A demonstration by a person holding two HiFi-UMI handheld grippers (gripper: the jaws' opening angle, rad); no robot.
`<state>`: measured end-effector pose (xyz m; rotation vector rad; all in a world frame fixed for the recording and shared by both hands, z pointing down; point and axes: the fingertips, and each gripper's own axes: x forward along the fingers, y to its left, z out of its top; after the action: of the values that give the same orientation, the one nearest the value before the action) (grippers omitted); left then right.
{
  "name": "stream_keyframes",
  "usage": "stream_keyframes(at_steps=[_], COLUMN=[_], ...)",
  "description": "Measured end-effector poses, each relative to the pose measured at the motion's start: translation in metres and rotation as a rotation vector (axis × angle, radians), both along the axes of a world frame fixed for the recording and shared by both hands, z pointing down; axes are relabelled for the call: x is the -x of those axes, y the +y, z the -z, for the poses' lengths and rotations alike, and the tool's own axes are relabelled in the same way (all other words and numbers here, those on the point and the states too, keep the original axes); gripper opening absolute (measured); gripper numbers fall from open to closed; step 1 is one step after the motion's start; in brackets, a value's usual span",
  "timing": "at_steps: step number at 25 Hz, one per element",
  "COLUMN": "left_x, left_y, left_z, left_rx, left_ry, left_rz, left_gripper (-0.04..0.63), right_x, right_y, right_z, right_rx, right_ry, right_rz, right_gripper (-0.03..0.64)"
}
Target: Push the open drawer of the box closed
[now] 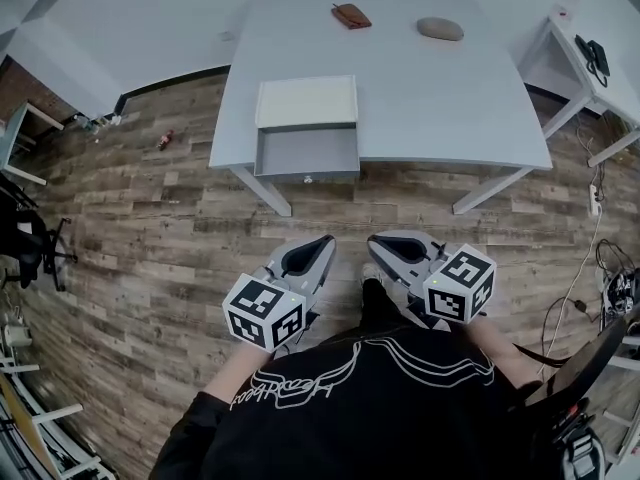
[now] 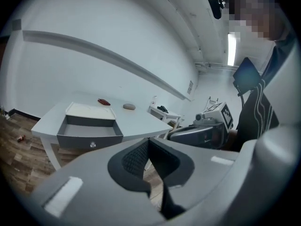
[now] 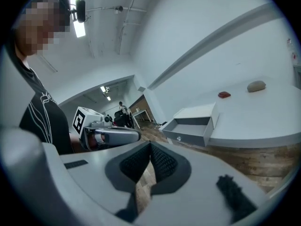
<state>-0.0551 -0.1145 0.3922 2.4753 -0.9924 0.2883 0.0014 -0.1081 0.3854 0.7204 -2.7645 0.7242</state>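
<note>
A white box (image 1: 306,101) sits at the near edge of a grey table (image 1: 440,88); its grey drawer (image 1: 306,154) is pulled out toward me, empty, with a small knob on the front. The same drawer (image 2: 89,132) shows in the left gripper view, and the drawer (image 3: 188,130) in the right gripper view. My left gripper (image 1: 324,241) and right gripper (image 1: 380,240) are held close to my body above the floor, well short of the table. Both have their jaws together with nothing between them.
A reddish-brown object (image 1: 351,15) and a grey stone-like object (image 1: 440,29) lie at the table's far side. A second white table (image 1: 585,68) with a dark object stands at right. Cables lie on the wood floor (image 1: 150,228) at right; chairs stand at left.
</note>
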Motion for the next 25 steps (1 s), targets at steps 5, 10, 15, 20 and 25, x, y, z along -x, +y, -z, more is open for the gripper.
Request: stream_keyframes(at_steps=[5, 10, 15, 20, 25], left_x=[0.018, 0.032, 0.039, 0.050, 0.056], left_y=[-0.052, -0.085, -0.108, -0.124, -0.140], left_z=[-0.044, -0.084, -0.113, -0.137, -0.144], left_rx=[0.064, 0.132, 0.158, 0.194, 0.189], left_ry=[-0.024, -0.021, -0.075, -0.106, -0.135], left_rz=[0.109, 0.178, 0.209, 0.261, 0.310], left_gripper=[0.009, 0.060, 0.078, 0.095, 0.114], right_x=[-0.016, -0.023, -0.016, -0.018, -0.014], right_y=[-0.046, -0.067, -0.074, -0.083, -0.091], right_z=[-0.017, -0.042, -0.062, -0.071, -0.082], right_rx=[0.039, 0.095, 0.140, 0.160, 0.178], right_ry=[0.021, 0.003, 0.012, 0.031, 0.034], right_rz=[-0.003, -0.010, 0.026, 0.048, 0.051], right_gripper=[0.008, 0.008, 0.009, 0.009, 0.008])
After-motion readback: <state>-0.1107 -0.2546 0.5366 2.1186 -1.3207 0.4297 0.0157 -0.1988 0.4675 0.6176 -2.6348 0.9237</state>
